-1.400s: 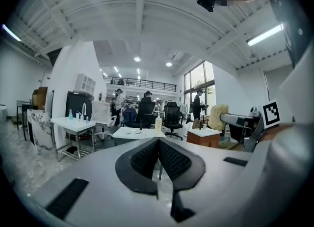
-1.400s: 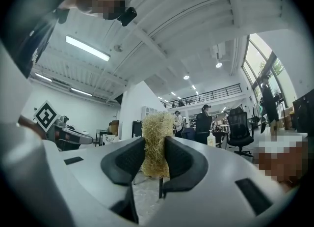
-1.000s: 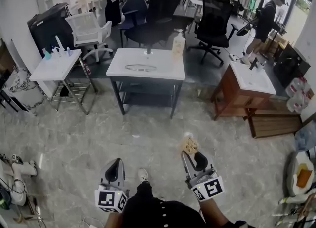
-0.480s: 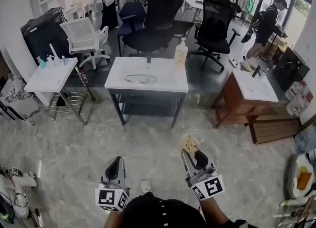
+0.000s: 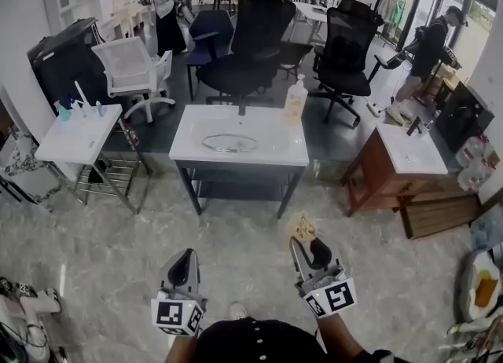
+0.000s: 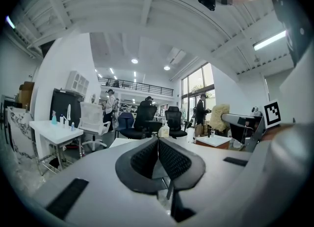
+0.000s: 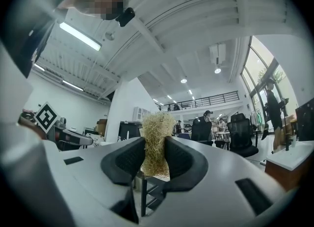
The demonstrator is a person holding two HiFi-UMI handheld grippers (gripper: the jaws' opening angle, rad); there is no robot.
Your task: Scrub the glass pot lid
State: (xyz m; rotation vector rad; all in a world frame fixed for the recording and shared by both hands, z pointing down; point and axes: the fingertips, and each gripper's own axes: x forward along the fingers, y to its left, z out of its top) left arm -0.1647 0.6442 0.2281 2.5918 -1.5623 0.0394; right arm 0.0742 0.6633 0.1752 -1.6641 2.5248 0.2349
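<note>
Far ahead of the left gripper, pressed together and empty, the glass pot lid looks slick and fragile; hold its rim. Beside it, the right gripper pinches a fibrous scrubber.

No readable text, no labels, no numbers

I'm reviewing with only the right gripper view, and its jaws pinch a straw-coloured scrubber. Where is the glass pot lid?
Observer: The glass pot lid lies flat on the white table, ahead across the floor.
Reviewer: What is the left gripper holding?
Observer: Nothing. The left gripper is shut, pads together.
Reviewer: Anything else on that table?
Observer: A pump bottle stands at its far right corner.
</note>
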